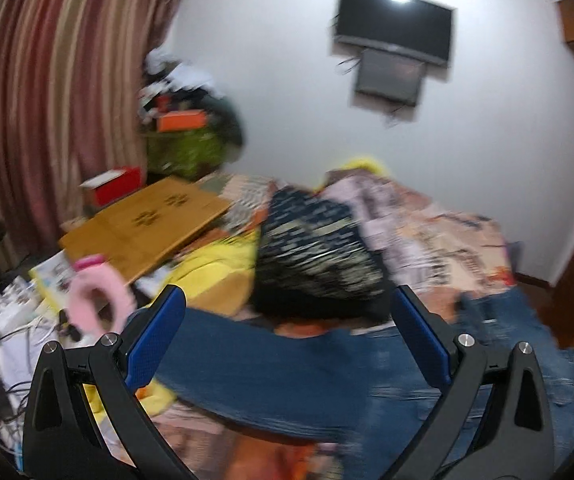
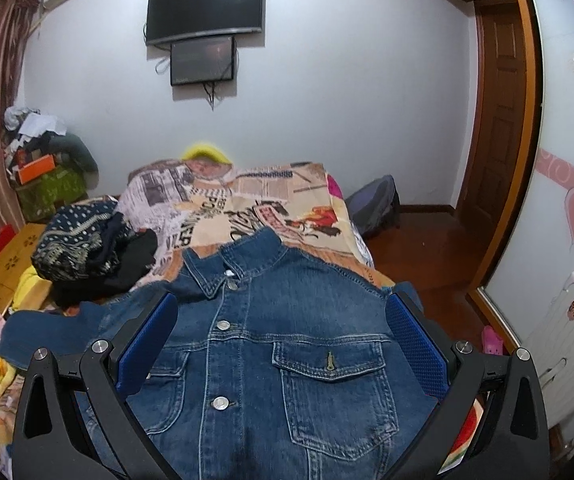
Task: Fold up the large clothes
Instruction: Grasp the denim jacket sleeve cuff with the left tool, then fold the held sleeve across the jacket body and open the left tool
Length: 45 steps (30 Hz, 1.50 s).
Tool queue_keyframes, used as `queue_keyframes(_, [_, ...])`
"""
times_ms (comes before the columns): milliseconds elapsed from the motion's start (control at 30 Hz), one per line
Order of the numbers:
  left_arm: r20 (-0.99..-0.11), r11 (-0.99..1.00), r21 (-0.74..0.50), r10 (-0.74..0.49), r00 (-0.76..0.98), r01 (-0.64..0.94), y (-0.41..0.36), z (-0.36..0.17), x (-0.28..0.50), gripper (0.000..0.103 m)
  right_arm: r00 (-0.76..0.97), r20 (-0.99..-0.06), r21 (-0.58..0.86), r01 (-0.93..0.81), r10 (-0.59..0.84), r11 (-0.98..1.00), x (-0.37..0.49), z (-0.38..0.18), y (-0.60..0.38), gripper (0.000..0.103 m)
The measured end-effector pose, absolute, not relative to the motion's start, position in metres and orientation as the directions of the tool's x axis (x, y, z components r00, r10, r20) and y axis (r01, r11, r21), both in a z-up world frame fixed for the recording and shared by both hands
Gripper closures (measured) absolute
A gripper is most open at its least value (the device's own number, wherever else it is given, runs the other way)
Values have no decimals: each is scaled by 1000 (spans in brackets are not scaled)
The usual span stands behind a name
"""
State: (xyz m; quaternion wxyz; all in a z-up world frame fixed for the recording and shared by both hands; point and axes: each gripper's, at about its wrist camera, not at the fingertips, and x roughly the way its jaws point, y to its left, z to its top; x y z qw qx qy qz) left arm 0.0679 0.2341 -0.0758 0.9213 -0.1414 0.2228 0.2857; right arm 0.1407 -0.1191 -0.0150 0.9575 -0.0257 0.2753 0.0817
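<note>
A blue denim jacket lies front up on the bed, collar toward the far wall, buttons closed. Its left sleeve stretches out to the left. My right gripper is open and empty above the jacket's chest. In the blurred left wrist view the jacket lies under my left gripper, which is open and empty over the sleeve area.
A dark patterned pile of clothes lies left of the jacket, also in the left wrist view. The bed cover is printed. A wooden lap table, pink headphones and cables sit at left. The bed edge and wooden floor are at right.
</note>
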Motion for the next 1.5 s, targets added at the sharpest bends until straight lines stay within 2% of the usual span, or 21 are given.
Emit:
queue_keyframes(167, [-653,720,-207,403,642,-663,296,-131,68,1,801,-579,22,-174,155,984,156,-28,-117,0])
queue_keyframes(333, [-777,614,-308,278,565,-726,336,-195,53,12,777,-609,24,-182,158,983,167,-37,-112,0])
queue_keyframes(533, [-832,539,-405,118,543,-738,355,-250,48,13,745,-644,38,-193,172,980,181,-47,-105,0])
queue_keyframes(733, [-839,503,-459,27,544,-732,364,-281,59,23,721,-672,25,-206,169,978,190,-54,-95,0])
queue_keyframes(833, [-838,512,-457,26,545,-727,369,-291,69,34,712,-681,21,-213,170,977,192,-55,-93,0])
queue_keyframes(933, [-846,503,-447,33,533,-740,374,-303,79,50,711,-683,10,-217,165,976,191,-56,-92,0])
queue_keyframes(967, [-847,500,-442,39,530,-744,374,-305,79,59,712,-683,8,-217,164,976,191,-56,-92,0])
queue_keyframes(1200, [-839,605,-318,179,514,-730,354,-271,98,94,713,-683,-13,-225,156,974,191,-54,-96,0])
queue_keyframes(1333, [-798,664,-263,258,545,-700,338,-229,110,96,721,-673,-16,-239,166,971,188,-51,-97,0])
queue_keyframes(1500, [-705,742,-266,286,650,-615,312,-168,124,98,744,-645,-16,-245,178,969,186,-43,-105,0])
